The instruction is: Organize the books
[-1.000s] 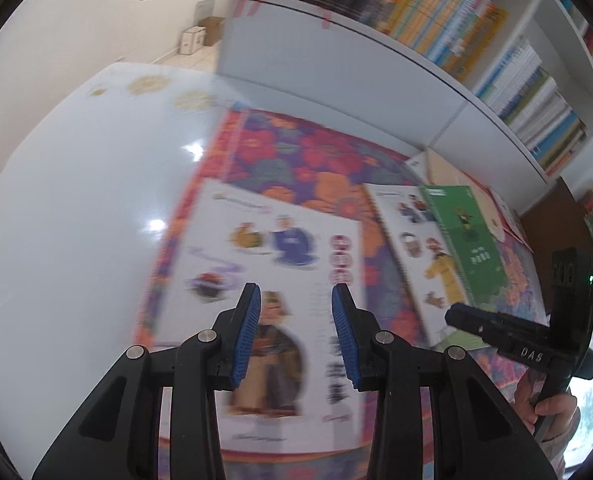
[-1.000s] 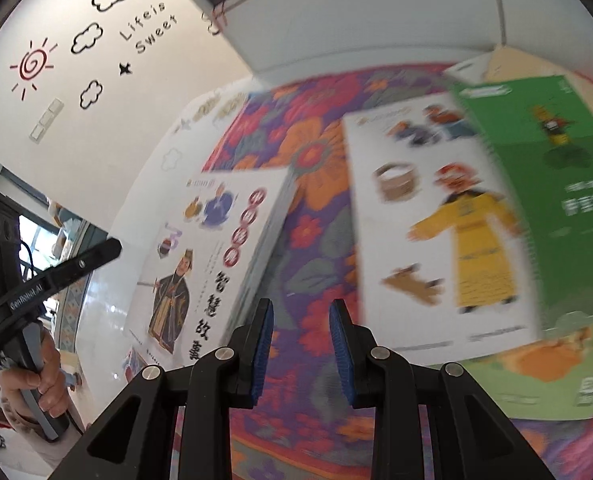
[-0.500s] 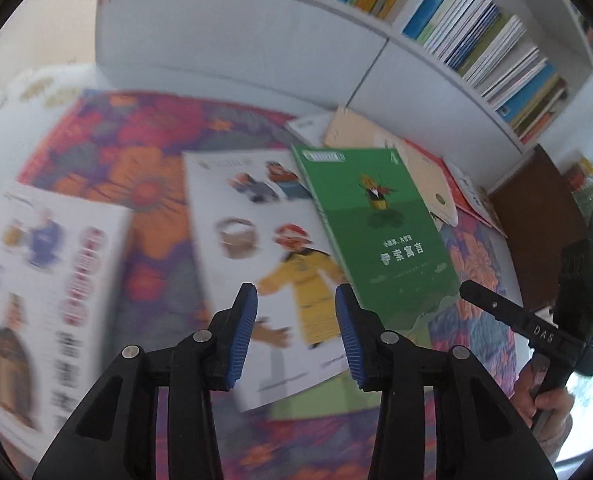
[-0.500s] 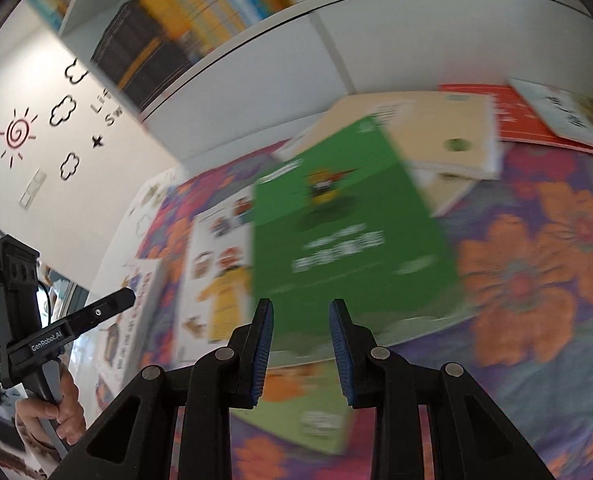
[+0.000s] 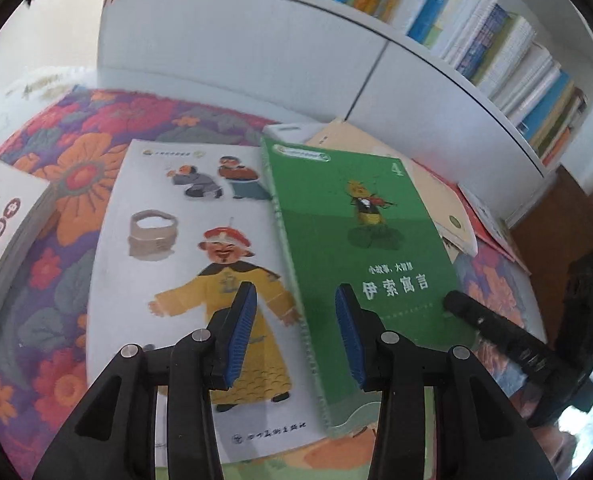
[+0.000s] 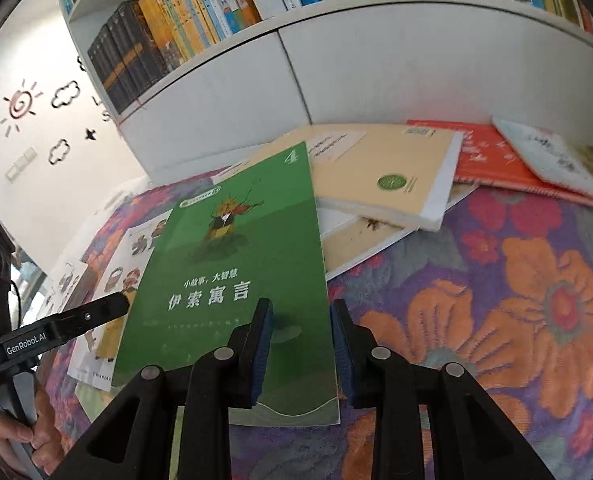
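Books (image 5: 360,240) on floral cloth (image 6: 536,300)

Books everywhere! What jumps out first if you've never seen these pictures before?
The bright green book jumps out first: it lies on top of the pile, overlapping a white picture book showing a man in a yellow robe. Under them spreads a flowery cloth with big orange blooms. Both the left gripper and the right gripper hover over the green book, jaws apart and holding nothing, below a packed white bookshelf.

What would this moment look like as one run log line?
task: organize books | left gripper: open, empty, over green book's left edge | right gripper: open, empty, over its right edge | green book: flat, overlapping white picture book
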`<state>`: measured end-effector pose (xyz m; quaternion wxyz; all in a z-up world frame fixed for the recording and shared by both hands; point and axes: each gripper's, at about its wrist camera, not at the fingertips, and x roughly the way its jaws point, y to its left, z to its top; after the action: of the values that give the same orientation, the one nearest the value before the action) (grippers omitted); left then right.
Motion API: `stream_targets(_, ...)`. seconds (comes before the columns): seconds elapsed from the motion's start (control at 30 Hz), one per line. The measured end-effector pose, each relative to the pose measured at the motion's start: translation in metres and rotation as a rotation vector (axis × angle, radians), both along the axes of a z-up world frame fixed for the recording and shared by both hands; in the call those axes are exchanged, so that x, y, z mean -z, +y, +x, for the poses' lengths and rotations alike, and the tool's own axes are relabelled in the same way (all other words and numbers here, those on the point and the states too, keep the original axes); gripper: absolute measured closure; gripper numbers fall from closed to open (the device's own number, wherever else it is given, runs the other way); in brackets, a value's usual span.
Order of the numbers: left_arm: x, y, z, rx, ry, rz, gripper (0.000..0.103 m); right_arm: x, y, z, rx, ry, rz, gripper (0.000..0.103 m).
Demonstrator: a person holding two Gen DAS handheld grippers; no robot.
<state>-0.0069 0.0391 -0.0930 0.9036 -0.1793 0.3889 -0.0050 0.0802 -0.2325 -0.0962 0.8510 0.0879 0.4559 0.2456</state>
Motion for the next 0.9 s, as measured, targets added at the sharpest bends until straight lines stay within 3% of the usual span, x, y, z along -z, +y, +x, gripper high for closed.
stream_targets(0.1,0.003,-0.012,-0.003,0.027,-0.054,0.036,0.064,0.004,-0.007,-0.001,-0.009,0.030,0.059,0.073)
stream_targets(0.23,0.002,-0.024,0.002,0.064,-0.058,0.086,0.062,0.006,-0.004,0.000,-0.034,0.041,0.073,0.070)
stream_targets(0.37,0.003,-0.020,0.002,0.063,-0.064,0.059,0.061,0.006,-0.004,-0.001,-0.036,0.041,0.078,0.070)
stream_targets(0.9,0.003,-0.025,0.003,0.076,-0.066,0.072,0.057,0.008,-0.008,-0.002,-0.041,0.048,0.108,0.070)
